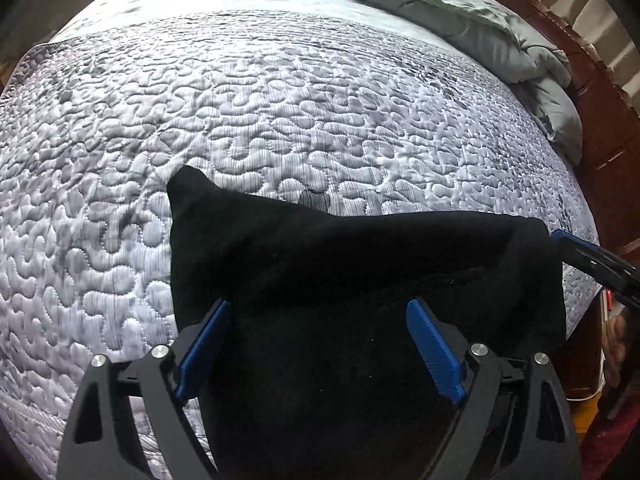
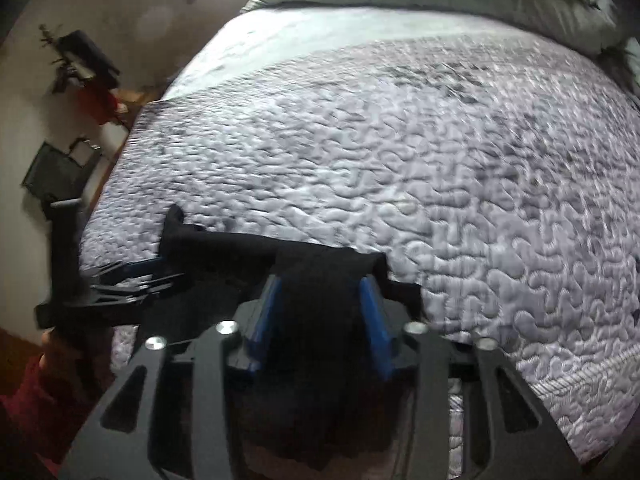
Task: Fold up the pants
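Observation:
Black pants (image 1: 320, 248) lie bunched on the near part of a grey quilted bedspread (image 1: 240, 100). My left gripper (image 1: 318, 304) hangs over them with its blue pads (image 1: 204, 344) wide apart, the cloth beneath and not pinched. The right gripper (image 1: 560, 238) meets the pants' right corner in this view. In the right wrist view, my right gripper (image 2: 320, 280) has its blue pads (image 2: 374, 312) close together, with a thick fold of the pants (image 2: 320, 320) filling the gap. The left gripper (image 2: 156, 270) shows blurred at the cloth's left end.
A grey-green duvet (image 1: 500, 28) is heaped at the head of the bed beside a brown wooden headboard (image 1: 600, 112). A hand in a red sleeve (image 2: 44, 380) holds the left gripper's handle. Dark items (image 2: 60, 168) hang on the wall left of the bed.

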The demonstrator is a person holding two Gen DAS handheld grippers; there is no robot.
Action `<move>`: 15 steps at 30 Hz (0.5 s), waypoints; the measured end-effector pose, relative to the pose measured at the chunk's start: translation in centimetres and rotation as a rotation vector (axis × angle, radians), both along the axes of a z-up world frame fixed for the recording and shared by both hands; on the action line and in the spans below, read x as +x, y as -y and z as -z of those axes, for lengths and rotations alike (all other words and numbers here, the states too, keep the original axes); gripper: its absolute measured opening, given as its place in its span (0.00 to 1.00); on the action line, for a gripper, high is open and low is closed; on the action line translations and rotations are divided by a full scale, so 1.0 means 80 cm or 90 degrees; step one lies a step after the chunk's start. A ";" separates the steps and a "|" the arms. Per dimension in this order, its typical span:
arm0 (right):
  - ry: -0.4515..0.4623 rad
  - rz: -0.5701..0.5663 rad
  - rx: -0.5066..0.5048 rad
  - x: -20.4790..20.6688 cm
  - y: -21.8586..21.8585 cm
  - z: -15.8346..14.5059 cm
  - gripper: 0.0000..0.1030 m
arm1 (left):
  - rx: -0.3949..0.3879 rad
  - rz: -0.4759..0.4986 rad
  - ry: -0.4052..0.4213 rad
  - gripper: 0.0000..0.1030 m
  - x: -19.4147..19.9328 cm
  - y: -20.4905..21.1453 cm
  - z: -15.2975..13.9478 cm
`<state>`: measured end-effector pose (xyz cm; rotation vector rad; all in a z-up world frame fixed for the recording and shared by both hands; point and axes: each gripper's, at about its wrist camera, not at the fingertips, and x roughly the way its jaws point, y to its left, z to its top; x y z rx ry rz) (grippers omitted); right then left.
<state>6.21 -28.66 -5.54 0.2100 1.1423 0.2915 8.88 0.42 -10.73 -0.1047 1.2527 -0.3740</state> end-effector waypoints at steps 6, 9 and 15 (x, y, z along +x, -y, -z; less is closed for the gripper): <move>0.042 -0.027 0.032 -0.024 -0.005 -0.033 0.38 | 0.002 0.002 0.000 0.89 0.002 0.002 0.001; -0.001 -0.057 0.050 -0.019 -0.022 -0.019 0.37 | -0.006 -0.004 -0.001 0.89 0.003 -0.001 0.001; -0.122 0.024 0.002 0.001 -0.017 0.051 0.34 | 0.001 0.017 0.002 0.90 -0.001 -0.002 0.004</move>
